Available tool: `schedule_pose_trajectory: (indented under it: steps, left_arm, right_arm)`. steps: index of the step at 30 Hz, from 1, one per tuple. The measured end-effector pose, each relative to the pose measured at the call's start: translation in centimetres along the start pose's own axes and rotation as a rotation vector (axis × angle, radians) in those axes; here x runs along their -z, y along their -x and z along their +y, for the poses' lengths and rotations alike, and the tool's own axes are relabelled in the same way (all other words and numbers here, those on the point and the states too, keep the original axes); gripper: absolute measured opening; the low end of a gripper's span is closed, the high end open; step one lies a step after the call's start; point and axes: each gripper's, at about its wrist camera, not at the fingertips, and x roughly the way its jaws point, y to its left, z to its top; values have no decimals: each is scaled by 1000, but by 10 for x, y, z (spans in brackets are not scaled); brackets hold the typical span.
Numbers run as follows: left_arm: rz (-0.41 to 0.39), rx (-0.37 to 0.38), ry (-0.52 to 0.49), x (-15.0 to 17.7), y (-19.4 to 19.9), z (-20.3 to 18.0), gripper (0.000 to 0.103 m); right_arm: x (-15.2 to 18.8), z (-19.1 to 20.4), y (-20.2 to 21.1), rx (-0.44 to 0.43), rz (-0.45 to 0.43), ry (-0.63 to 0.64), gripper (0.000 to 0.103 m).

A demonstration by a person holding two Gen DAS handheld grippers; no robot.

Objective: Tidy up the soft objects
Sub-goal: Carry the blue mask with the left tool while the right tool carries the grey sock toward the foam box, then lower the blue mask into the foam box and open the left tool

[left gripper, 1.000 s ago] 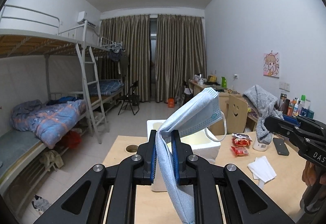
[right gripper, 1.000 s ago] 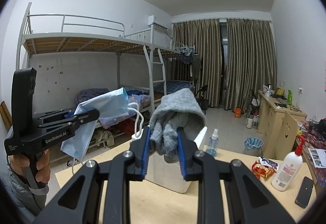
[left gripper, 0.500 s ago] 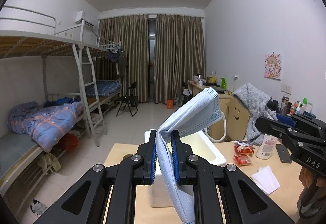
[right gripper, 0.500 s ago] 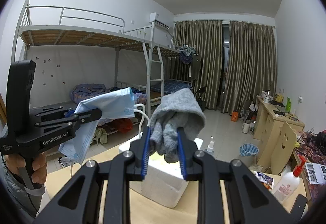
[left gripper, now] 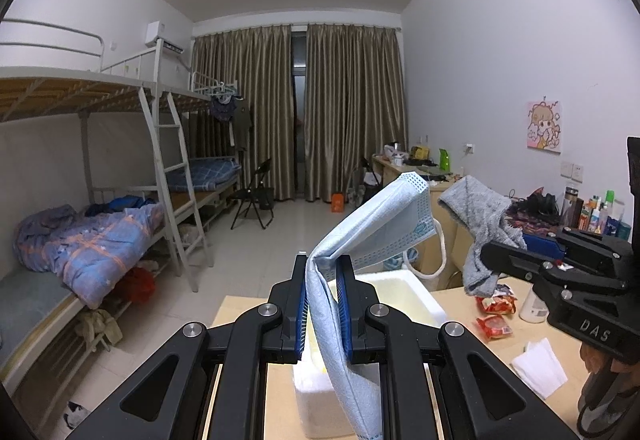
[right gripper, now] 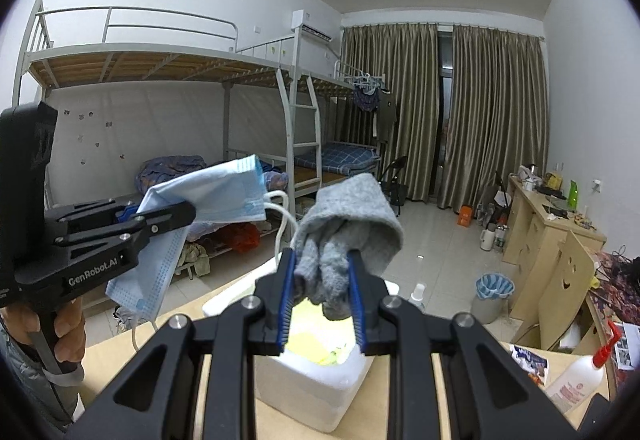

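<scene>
Both grippers have lifted a little over the last second, so the white foam box (left gripper: 404,290) now sits lower and closer beneath them than it did. The left gripper (left gripper: 322,304) has its blue-padded fingers (left gripper: 301,314) pressed nearly together on a light blue face mask (left gripper: 376,224). The mask is folded at the pinch: one half rises up and to the right, the other hangs down past the fingers, and a white ear loop (left gripper: 434,260) dangles off its right edge.

The right gripper (right gripper: 322,300) is clamped on a bunched grey sock (right gripper: 350,228), fingers (right gripper: 286,296) a bit wider apart than the left ones because the fabric is thick. The sock humps up over the fingertips and a lump of it hangs down between them, directly above the open box (right gripper: 316,372), whose pale yellowish inside shows below.

From the right wrist view the left gripper (right gripper: 160,218) reaches in from the left with the mask (right gripper: 208,196) held just beside the sock, the two not touching. The box stands on a light wooden table (left gripper: 464,312), where red snack packets (left gripper: 494,320) and a white tissue (left gripper: 540,366) lie to the right. Bunk beds (left gripper: 88,200) line the far wall.
</scene>
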Motion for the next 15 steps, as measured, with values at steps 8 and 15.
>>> schedule_pose_trajectory:
  steps: [8, 15]
  left_arm:
    - [9, 13, -19, -11, -30, -1, 14]
    - [33, 8, -22, -12, -65, -2, 14]
  right_arm:
    - [-3, -3, -18, -6, 13, -9, 29]
    - [-2, -12, -35, 4, 28, -38, 29]
